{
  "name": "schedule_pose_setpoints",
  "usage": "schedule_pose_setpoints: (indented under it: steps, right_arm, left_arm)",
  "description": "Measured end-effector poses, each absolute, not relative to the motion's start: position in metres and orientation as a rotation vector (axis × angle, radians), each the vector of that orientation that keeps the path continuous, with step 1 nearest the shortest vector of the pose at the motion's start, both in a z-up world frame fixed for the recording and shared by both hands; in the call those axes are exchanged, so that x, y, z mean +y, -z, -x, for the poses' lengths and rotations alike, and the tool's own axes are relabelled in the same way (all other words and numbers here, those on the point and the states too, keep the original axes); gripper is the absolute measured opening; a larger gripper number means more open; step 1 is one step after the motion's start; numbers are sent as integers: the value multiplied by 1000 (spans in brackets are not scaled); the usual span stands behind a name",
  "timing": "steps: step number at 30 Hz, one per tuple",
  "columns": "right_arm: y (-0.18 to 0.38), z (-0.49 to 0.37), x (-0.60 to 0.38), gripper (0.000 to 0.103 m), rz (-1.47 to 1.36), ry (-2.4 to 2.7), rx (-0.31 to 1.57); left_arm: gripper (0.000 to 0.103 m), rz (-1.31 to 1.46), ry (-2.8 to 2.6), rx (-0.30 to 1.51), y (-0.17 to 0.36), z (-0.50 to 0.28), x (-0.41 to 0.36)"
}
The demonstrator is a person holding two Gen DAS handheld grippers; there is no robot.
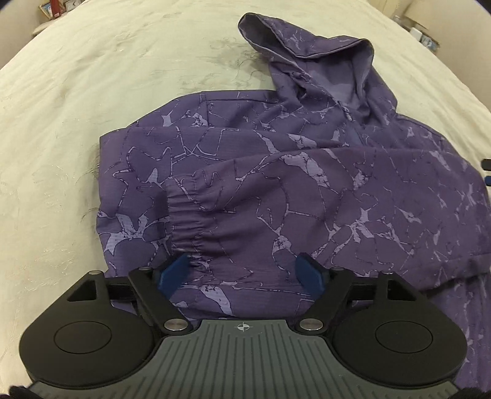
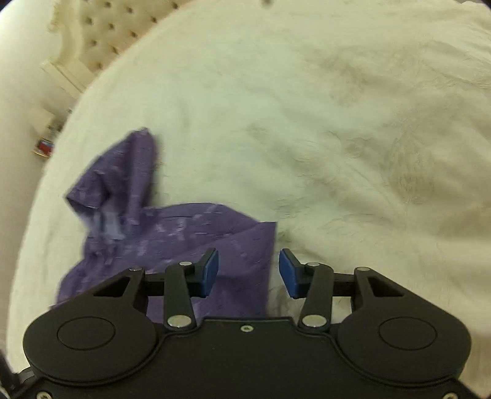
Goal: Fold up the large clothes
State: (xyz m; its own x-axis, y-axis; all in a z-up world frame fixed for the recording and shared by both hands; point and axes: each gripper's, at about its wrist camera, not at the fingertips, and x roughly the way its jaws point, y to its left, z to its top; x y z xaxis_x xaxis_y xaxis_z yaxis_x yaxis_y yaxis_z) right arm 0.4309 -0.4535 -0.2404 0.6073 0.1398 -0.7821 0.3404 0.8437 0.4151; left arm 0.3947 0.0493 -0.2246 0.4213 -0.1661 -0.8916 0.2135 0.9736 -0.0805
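A purple hooded jacket (image 1: 276,184) with a pale crackle print lies on the cream bedspread (image 1: 92,92). Its sleeves are folded across the body, with an elastic cuff (image 1: 187,221) near the left side. The hood (image 1: 322,61) points away at the top. My left gripper (image 1: 244,273) is open just above the jacket's lower part, holding nothing. In the blurred right wrist view, my right gripper (image 2: 248,271) is open over the jacket's right edge (image 2: 267,261), with the hood (image 2: 122,178) to the left.
A tufted cream headboard (image 2: 101,36) stands at the far left of the right wrist view. Small items sit on a bedside surface (image 2: 44,144). Boxes show at the top right corner (image 1: 420,27) of the left wrist view. The bedspread (image 2: 337,122) spreads wide to the right.
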Motion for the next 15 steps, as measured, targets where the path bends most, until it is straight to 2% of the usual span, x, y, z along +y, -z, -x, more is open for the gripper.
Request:
schedule_pose_setpoints:
  steps: [5, 6, 7, 8, 15]
  right_arm:
    - [262, -444, -460, 54, -638, 134, 987]
    - [265, -446, -461, 49, -652, 131, 993]
    - [268, -449, -462, 16, -670, 118, 996]
    - [269, -451, -462, 10, -683, 102, 996]
    - [265, -480, -428, 9, -319, 47, 1048]
  left_arm:
    - [80, -16, 254, 1095, 226, -392, 52]
    - [80, -10, 259, 1093, 226, -392, 54]
    - [81, -3, 263, 1091, 225, -392, 55]
    - [81, 5, 268, 1089, 225, -392, 56]
    - [81, 29, 286, 1087, 225, -393, 59]
